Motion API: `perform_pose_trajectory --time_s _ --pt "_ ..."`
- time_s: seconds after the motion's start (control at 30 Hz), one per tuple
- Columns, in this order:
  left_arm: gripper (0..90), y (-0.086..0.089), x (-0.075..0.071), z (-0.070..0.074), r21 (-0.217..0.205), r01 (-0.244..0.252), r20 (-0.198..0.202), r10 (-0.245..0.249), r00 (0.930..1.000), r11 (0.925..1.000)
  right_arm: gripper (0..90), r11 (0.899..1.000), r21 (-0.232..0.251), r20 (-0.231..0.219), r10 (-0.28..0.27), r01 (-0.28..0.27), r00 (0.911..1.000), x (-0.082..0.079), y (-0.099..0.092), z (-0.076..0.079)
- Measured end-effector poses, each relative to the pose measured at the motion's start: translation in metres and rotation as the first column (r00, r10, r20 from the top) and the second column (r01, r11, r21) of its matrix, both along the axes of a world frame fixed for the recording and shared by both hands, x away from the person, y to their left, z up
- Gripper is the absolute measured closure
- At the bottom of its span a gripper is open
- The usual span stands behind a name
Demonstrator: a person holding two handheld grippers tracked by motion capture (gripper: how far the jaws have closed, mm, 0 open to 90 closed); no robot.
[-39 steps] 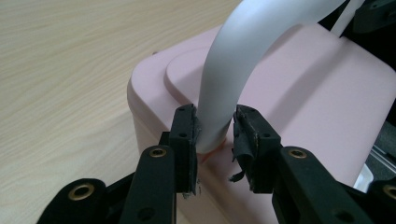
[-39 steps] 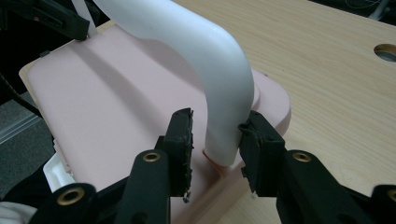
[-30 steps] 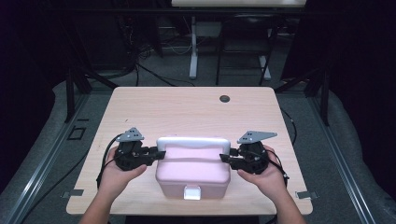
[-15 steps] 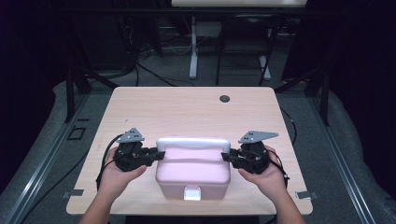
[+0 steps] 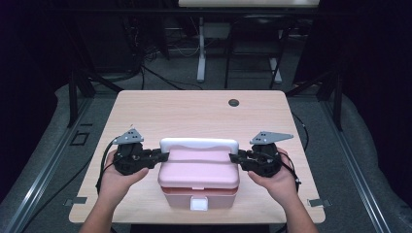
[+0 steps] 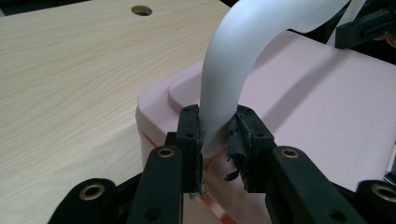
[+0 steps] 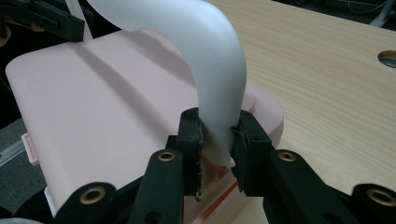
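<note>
**Both grippers clamped on the white handle of a pink box**

So here's the setup in the high view: a pink lidded box point(image 5: 199, 177) sits on a light wood desk point(image 5: 194, 114), low and centre in the frame, close to the near edge. It has a white carry handle point(image 5: 199, 143) running across the top of the lid from left to right, and a small white latch point(image 5: 199, 204) on the front face, at the bottom of the frame.

The left gripper point(image 5: 158, 156) comes in from the lower left, held in the person's left hand point(image 5: 114, 182), and it meets the left end of the handle. In the left gripper view the two black jaws are pressed against either side of the handle point(image 6: 219, 102) right where it curves down into the lid point(image 6: 317, 116), so it's closed on it, with only the handle's width between the jaws (the pad on the right jaw looks a bit frayed).

The right gripper point(image 5: 234, 158) mirrors that from the lower right, in the right hand point(image 5: 279, 182). Its jaws have just been closing, and in the right gripper view they squeeze the other end of the handle point(image 7: 217, 107) just above the lid point(image 7: 102, 121).

The handle arcs up and away toward the top of the frame in both gripper views. The box's base is on the desk. Further back, upper centre in the high view, there's a round cable hole point(image 5: 233, 102) in the desk, well apart from the box.
</note>
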State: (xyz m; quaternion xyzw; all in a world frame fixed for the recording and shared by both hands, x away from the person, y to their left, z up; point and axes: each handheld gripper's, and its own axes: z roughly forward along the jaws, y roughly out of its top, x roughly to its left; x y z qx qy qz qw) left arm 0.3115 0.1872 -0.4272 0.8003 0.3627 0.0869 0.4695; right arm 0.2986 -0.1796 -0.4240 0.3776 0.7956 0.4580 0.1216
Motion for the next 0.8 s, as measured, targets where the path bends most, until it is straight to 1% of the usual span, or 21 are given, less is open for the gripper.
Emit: perform_pose_trajectory --time_s 0.13,0.2,0.27,0.37,0.43,0.47,0.6,0.7,0.8 --pt "73.0 0.000 0.000 0.000 -0.010 -0.004 0.018 0.004 0.9998 0.9999 74.1 1.000 0.014 -0.001 -0.006 0.006 1.0000 0.000 -0.001 0.000" --pt "69.1 0.000 -0.001 0.002 -0.017 0.000 0.020 0.001 0.9998 0.9999 74.1 1.000 0.018 0.002 -0.008 0.008 1.0000 0.000 -0.001 0.001" --pt "65.7 0.002 -0.002 0.003 -0.006 -0.006 0.025 0.006 0.9997 1.0000 74.1 1.000 0.012 0.004 -0.004 0.004 1.0000 0.000 0.000 0.000" --pt "65.8 0.006 -0.005 0.006 -0.016 -0.018 0.032 0.019 0.9993 0.9997 74.1 1.000 0.018 0.005 -0.004 0.004 1.0000 0.001 -0.001 0.001" --pt "66.4 0.009 -0.007 0.007 -0.017 -0.022 0.036 0.022 0.9991 0.9996 74.2 1.000 0.021 0.006 -0.003 0.003 1.0000 0.001 -0.002 0.001" --pt "67.0 0.010 -0.009 0.007 -0.024 -0.025 0.035 0.026 0.9990 0.9994 74.1 1.000 0.024 0.005 -0.003 0.003 1.0000 0.002 -0.002 0.002" --pt "69.7 0.015 -0.014 0.009 -0.024 -0.028 0.040 0.029 0.9988 0.9993 74.2 0.999 0.033 0.011 -0.003 0.003 0.9999 0.004 -0.002 0.004" --pt "72.4 0.017 -0.016 0.008 -0.030 -0.041 0.043 0.042 0.9982 0.9987 74.2 0.999 0.041 0.011 -0.004 0.004 0.9999 0.005 -0.003 0.006" --pt "76.8 0.020 -0.018 0.008 -0.023 -0.048 0.043 0.049 0.9979 0.9986 74.2 0.999 0.046 0.013 0.000 -0.001 0.9999 0.007 -0.004 0.007"
